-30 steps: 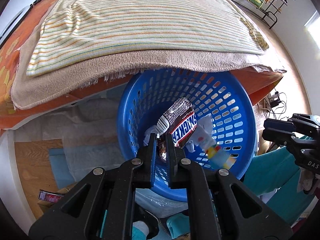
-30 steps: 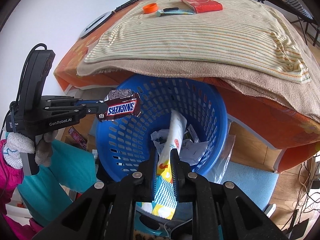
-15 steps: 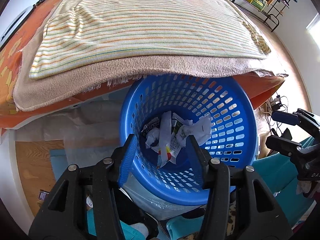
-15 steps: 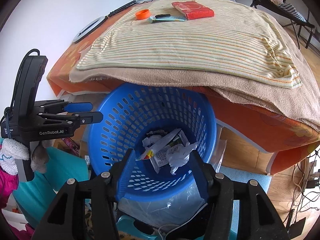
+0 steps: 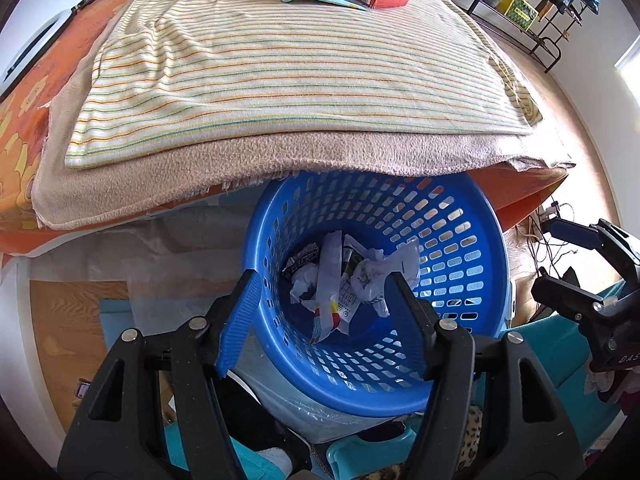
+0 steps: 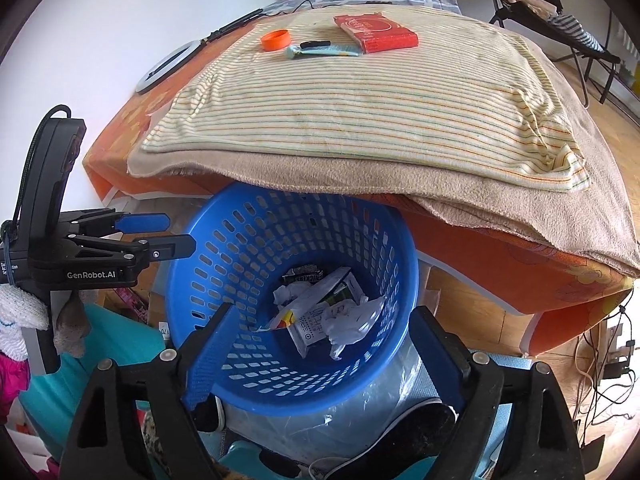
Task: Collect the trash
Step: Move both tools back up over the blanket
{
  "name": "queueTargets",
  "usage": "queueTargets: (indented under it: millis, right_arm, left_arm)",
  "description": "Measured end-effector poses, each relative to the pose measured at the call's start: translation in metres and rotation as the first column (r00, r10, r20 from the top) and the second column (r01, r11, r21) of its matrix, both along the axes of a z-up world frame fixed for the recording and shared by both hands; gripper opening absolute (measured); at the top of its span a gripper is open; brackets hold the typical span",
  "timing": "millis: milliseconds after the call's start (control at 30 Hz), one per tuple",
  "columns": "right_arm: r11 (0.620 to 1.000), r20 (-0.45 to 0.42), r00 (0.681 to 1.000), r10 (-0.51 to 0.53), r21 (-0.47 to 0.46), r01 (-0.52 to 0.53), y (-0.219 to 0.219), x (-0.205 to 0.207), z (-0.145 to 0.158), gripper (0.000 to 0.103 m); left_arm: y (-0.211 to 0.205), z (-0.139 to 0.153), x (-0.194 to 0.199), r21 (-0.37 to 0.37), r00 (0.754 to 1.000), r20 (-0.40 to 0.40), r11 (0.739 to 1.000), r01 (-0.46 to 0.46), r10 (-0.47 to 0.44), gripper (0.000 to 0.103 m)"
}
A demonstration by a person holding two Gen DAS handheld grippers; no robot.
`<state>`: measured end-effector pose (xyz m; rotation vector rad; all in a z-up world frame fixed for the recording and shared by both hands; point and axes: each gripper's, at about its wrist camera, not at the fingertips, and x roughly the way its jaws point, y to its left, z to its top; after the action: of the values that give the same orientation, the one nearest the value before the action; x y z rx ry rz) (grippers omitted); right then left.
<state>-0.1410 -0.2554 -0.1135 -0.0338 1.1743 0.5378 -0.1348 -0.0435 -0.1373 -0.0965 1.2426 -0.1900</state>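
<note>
Hovering over the blue basket, both grippers are being held pointing down into it. The left gripper jaws are being opened, nothing between them; the right gripper jaws are also being spread, empty. The trash pile is lying at the basket bottom, below and between the jaws in both views.

Risk, as judged: three items are still being left on the striped cloth, far ahead of the jaws, and could be missed. The thin items may be slipped or the cloth snagged if a flat pinch is being attempted on soft bedding.

Counts: one orange cap, one red box, one light-blue wrapper (possibly a dark strip on it, unclear). One basket. Pieces inside are being counted as roughly four or five, tangled.
</note>
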Motion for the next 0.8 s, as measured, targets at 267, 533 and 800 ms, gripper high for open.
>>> queueTargets:
  millis: [267, 533, 800]
  right_arm:
    - [1.0, 0.059, 0.998, -0.01, -0.019, 0.012, 0.003, 0.011, 0.019, 0.094]
    - [0.999, 0.126, 0.992, -0.031, -0.027, 0.034, 0.006, 0.043, 0.043, 0.101]
    - [0.997, 0.162, 0.984, -0.075, 0.043, 0.069, 0.006, 0.087, 0.062, 0.103]
  left_arm:
    - [0.004, 0.026, 0.017, -0.012, 0.999, 0.044, 1.0, -0.01, 0.01, 0.072]
    - [0.02, 0.057, 0.055, -0.032, 0.993, 0.105, 0.998, -0.051, 0.054, 0.074]
    - [0.032, 0.076, 0.098, -0.039, 0.985, 0.15, 0.996, -0.077, 0.082, 0.074]
